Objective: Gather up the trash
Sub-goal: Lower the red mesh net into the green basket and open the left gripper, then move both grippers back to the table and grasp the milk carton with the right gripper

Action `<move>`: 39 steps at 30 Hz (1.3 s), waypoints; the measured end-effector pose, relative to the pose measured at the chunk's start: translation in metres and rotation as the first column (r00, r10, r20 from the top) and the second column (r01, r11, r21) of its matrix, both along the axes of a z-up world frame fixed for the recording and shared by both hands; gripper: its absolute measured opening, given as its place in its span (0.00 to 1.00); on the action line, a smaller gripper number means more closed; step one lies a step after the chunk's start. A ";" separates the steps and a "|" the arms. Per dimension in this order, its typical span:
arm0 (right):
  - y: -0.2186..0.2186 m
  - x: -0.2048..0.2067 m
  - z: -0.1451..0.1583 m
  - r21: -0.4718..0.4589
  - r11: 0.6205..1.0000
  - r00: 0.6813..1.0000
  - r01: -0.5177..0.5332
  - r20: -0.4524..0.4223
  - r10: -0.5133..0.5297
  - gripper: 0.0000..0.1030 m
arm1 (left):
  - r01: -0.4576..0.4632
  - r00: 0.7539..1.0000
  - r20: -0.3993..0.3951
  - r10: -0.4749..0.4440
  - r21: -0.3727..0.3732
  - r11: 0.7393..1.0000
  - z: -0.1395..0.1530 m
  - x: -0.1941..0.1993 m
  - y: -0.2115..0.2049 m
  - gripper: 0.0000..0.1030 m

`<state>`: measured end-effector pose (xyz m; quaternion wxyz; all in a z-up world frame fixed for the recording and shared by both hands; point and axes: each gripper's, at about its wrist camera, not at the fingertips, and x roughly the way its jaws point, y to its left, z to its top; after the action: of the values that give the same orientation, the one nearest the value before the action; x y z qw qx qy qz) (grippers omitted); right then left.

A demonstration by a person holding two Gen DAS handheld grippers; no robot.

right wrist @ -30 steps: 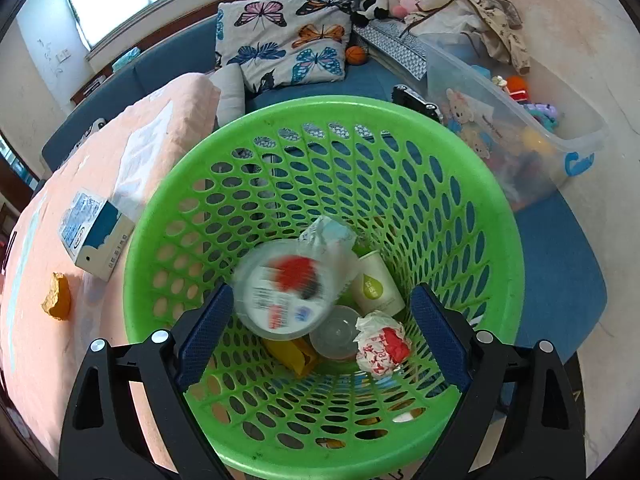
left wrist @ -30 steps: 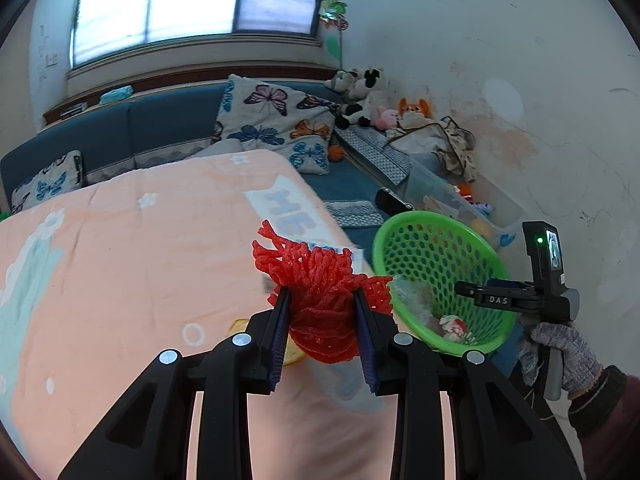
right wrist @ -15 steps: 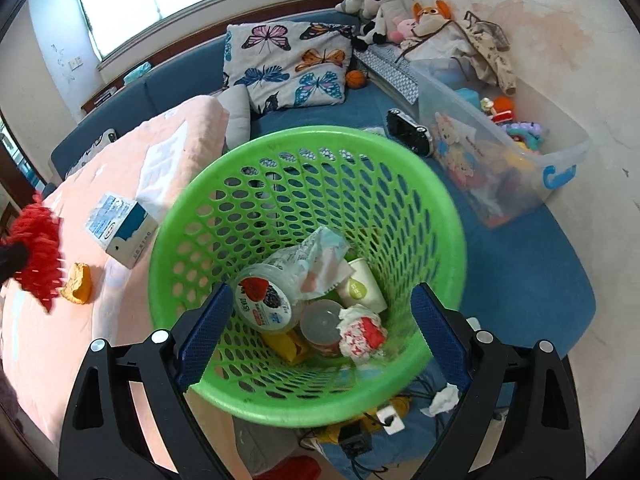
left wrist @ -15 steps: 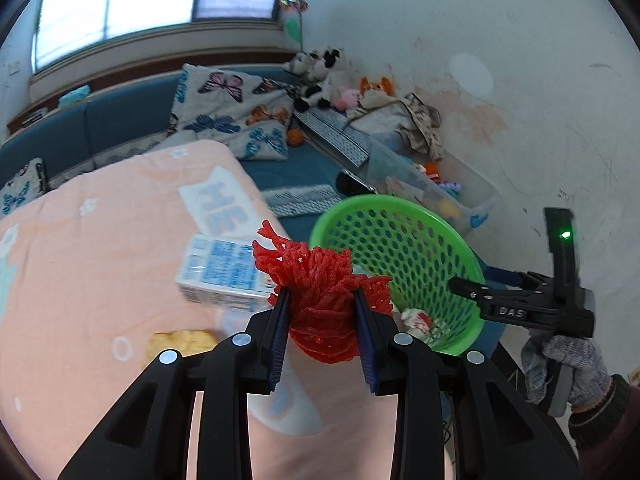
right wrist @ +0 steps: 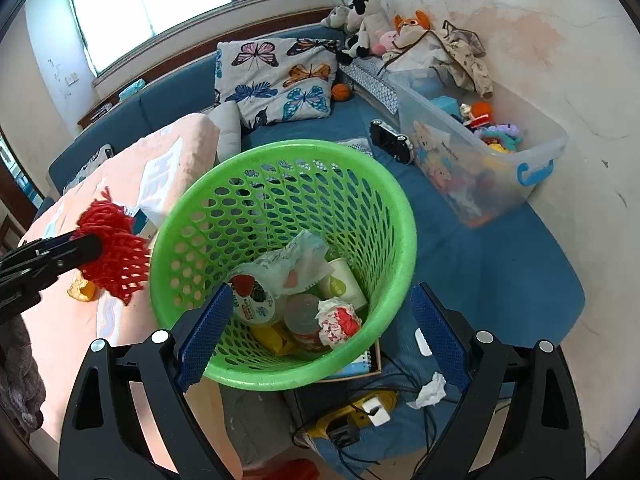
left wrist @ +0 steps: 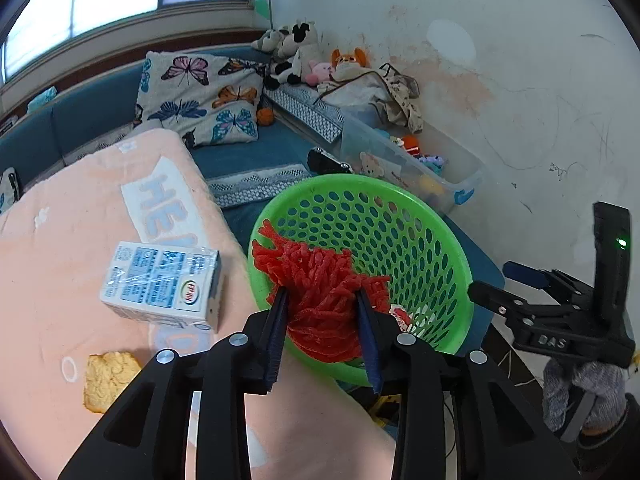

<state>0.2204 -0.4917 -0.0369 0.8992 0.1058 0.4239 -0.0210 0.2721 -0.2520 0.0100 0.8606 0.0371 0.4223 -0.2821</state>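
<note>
My left gripper [left wrist: 323, 334] is shut on a red foam fruit net [left wrist: 320, 292] and holds it at the near rim of the green mesh basket [left wrist: 420, 240]. In the right wrist view the net [right wrist: 112, 252] hangs just left of the basket [right wrist: 400, 216], outside its rim. The basket holds cups, a yogurt tub [right wrist: 252, 300], a crumpled wrapper [right wrist: 338, 318] and plastic film. My right gripper [right wrist: 320, 328] is open and empty, its fingers either side of the basket's near edge. It shows in the left wrist view [left wrist: 532, 312] to the right of the basket.
A white and blue carton [left wrist: 160, 280] and a yellow scrap [left wrist: 106, 380] lie on the peach blanket [left wrist: 80, 220]. A crumpled tissue [right wrist: 428, 390], cables and a yellow plug strip [right wrist: 360, 408] lie on the floor. A clear toy bin [right wrist: 480, 160] stands by the wall.
My left gripper has carried the red net right, from over the blanket to the basket's rim. My right gripper has pulled back and up from the basket.
</note>
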 end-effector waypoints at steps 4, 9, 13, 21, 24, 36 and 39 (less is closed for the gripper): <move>0.001 -0.001 0.001 0.006 1.000 1.000 -0.003 -0.001 0.003 0.87 | 0.006 1.000 -0.025 -0.006 -0.005 1.000 -0.005 0.004 -0.008 0.35; 0.006 -0.005 0.005 0.001 1.000 1.000 -0.014 0.009 0.014 0.87 | 0.012 1.000 -0.017 -0.012 -0.003 1.000 -0.006 0.006 -0.015 0.48; 0.008 -0.007 0.006 -0.017 1.000 1.000 -0.014 0.015 0.014 0.87 | 0.019 1.000 0.001 -0.019 -0.007 1.000 -0.004 0.005 -0.014 0.53; 0.013 -0.008 0.003 -0.007 1.000 1.000 -0.015 0.007 0.015 0.87 | -0.008 1.000 0.027 0.008 -0.002 1.000 0.001 0.003 0.001 0.55; 0.018 -0.008 0.002 -0.007 1.000 1.000 -0.025 0.009 0.025 0.87 | -0.020 0.997 0.069 0.018 0.019 1.000 0.007 -0.003 0.012 0.55; 0.043 -0.008 0.012 0.004 0.997 0.997 -0.071 0.035 0.071 0.87 | -0.115 0.987 0.116 0.110 0.034 0.993 0.021 -0.017 0.076 0.55; 0.053 -0.008 0.014 0.000 0.996 0.995 -0.091 0.038 0.091 0.87 | -0.139 0.982 0.136 0.133 0.036 0.990 0.026 -0.022 0.090 0.55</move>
<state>0.2125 -0.4388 -0.0231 0.9072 0.0874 0.4110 0.0224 0.2497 -0.1616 0.0355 0.9032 0.0465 0.3715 -0.2099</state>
